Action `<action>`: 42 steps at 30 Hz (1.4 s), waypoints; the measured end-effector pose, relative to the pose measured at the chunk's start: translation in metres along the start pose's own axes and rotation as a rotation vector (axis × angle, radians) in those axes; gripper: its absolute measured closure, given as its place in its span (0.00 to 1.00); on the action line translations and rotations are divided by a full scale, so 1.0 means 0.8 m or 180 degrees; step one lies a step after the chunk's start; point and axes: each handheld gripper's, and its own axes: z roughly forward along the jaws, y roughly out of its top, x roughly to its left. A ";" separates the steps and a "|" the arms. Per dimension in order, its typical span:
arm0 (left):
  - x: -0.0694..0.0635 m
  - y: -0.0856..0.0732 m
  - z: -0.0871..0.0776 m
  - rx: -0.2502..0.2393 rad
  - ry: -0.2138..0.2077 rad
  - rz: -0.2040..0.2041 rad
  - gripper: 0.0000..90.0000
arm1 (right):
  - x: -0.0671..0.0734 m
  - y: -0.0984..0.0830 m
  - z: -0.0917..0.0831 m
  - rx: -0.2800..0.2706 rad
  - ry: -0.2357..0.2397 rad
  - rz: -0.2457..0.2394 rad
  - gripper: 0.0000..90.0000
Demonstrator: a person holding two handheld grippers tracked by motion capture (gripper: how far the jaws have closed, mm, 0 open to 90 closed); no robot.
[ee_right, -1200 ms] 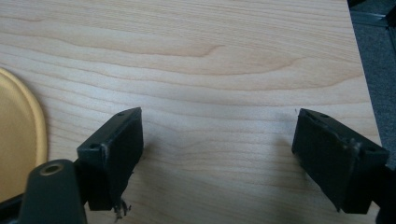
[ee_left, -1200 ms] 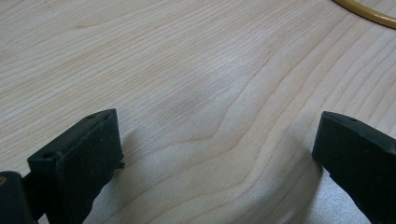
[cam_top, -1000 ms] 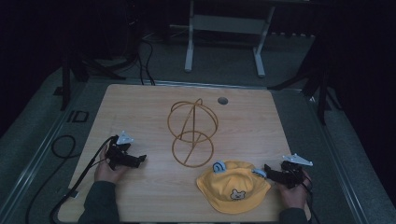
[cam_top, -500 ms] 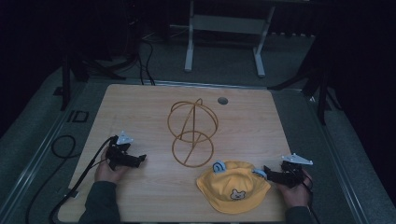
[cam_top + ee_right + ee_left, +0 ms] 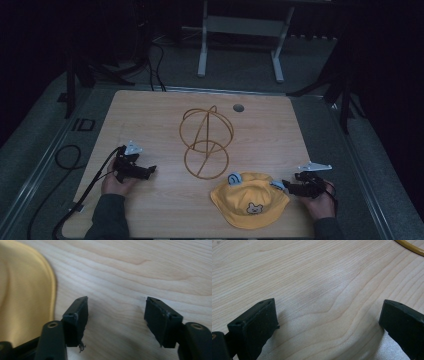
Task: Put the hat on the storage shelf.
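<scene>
Hat point(image 5: 250, 201) (yellow) lies just left of the right gripper point(image 5: 286, 186), whose empty jaws have just been narrowing.

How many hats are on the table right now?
1: a yellow fabric hat with a bear face lies at the wooden table's near edge, beside the right gripper.

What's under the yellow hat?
The hat lies flat on the wooden table, brim spread, bear face up. Its cloth covers whatever is beneath, so nothing under it can be seen. The wire stand sits behind it, apart.
</scene>
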 end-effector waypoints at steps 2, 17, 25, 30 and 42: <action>0.000 0.000 0.000 -0.0001 0.0003 -0.0004 0.02 | 0.001 0.002 -0.002 0.0037 0.0031 -0.0047 0.43; -0.001 -0.001 -0.001 -0.0002 0.0059 -0.0058 0.02 | 0.004 0.025 -0.038 -0.0040 0.0320 -0.0231 0.49; -0.002 -0.001 -0.001 -0.0002 0.0072 -0.0074 0.02 | 0.007 0.038 -0.058 0.0022 0.0430 -0.0347 0.50; -0.002 -0.001 -0.001 -0.0002 0.0078 -0.0083 0.02 | 0.004 0.043 -0.066 0.0062 0.0476 -0.0394 0.50; -0.003 -0.002 -0.001 0.0000 0.0095 -0.0099 0.02 | 0.007 0.057 -0.086 0.0061 0.0659 -0.0614 0.54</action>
